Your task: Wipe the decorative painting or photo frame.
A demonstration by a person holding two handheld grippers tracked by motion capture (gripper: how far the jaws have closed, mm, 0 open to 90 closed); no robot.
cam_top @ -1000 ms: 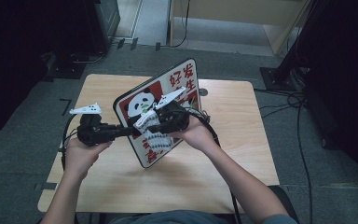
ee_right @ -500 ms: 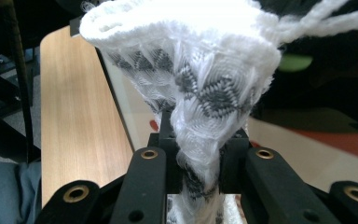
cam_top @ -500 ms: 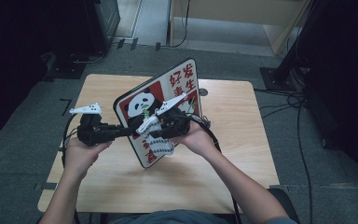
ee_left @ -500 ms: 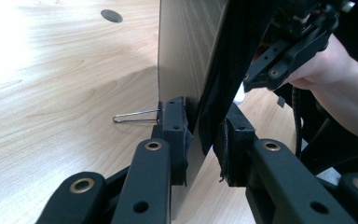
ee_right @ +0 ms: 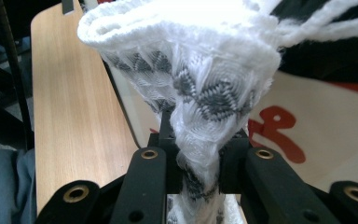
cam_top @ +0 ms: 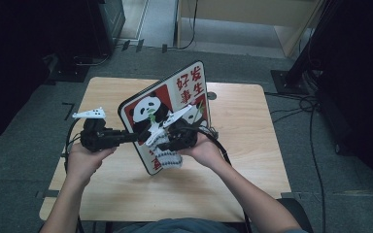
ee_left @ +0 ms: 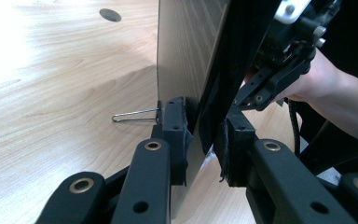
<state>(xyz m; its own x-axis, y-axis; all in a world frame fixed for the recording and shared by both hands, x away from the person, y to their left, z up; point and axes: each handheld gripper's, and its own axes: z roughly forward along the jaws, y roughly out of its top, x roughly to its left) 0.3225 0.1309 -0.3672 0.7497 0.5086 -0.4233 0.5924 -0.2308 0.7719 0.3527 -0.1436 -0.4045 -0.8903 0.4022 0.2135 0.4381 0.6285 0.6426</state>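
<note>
Wiping looks to be the step in hand. Left gripper point(cam_top: 126, 137) has its jaws clamped on the edge of the red-and-white panda-printed board point(cam_top: 167, 94), holding it tilted up off the light wooden bench point(cam_top: 243, 131). Right gripper point(cam_top: 167, 145) has its jaws pinched together on a bunched white-and-grey knitted cloth point(ee_right: 186, 88), which lies against the board's printed face near its lower edge. Next, I judge, the cloth needs dragging across the face while the left grip holds the board firm.
</note>
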